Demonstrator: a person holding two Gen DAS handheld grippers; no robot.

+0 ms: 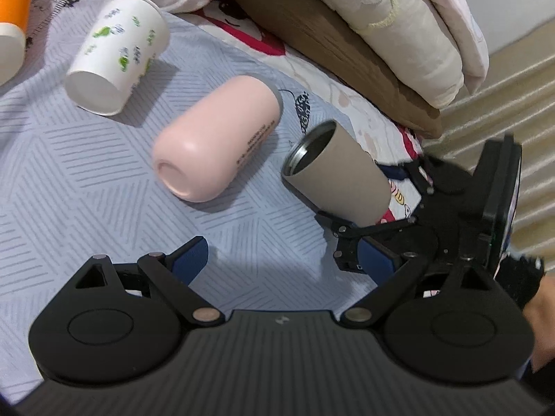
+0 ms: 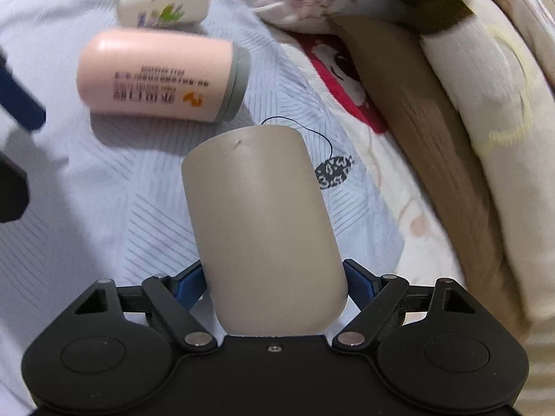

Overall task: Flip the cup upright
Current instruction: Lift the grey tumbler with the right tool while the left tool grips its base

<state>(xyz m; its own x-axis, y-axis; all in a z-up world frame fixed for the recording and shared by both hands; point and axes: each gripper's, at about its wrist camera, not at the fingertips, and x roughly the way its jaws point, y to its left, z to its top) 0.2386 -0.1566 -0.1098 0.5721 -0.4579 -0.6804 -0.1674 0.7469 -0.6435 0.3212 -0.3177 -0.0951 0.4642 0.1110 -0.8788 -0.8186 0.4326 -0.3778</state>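
Note:
A taupe metal cup [image 1: 341,173] is tilted, its steel-lined mouth facing up and left. My right gripper [image 2: 274,286] is shut on its base end; the cup [image 2: 260,215] fills the middle of the right wrist view. The right gripper also shows in the left wrist view [image 1: 364,239]. My left gripper [image 1: 288,260] is open and empty, near the cup's lower side. A pink cup [image 1: 218,138] lies on its side to the left, also in the right wrist view [image 2: 163,76].
A white paper cup with green prints [image 1: 118,55] lies on its side at the back left, an orange cup [image 1: 14,10] beyond it. All rest on a blue-grey patterned sheet [image 1: 86,180]. Folded bedding and a brown pillow [image 1: 347,45] crowd the back right.

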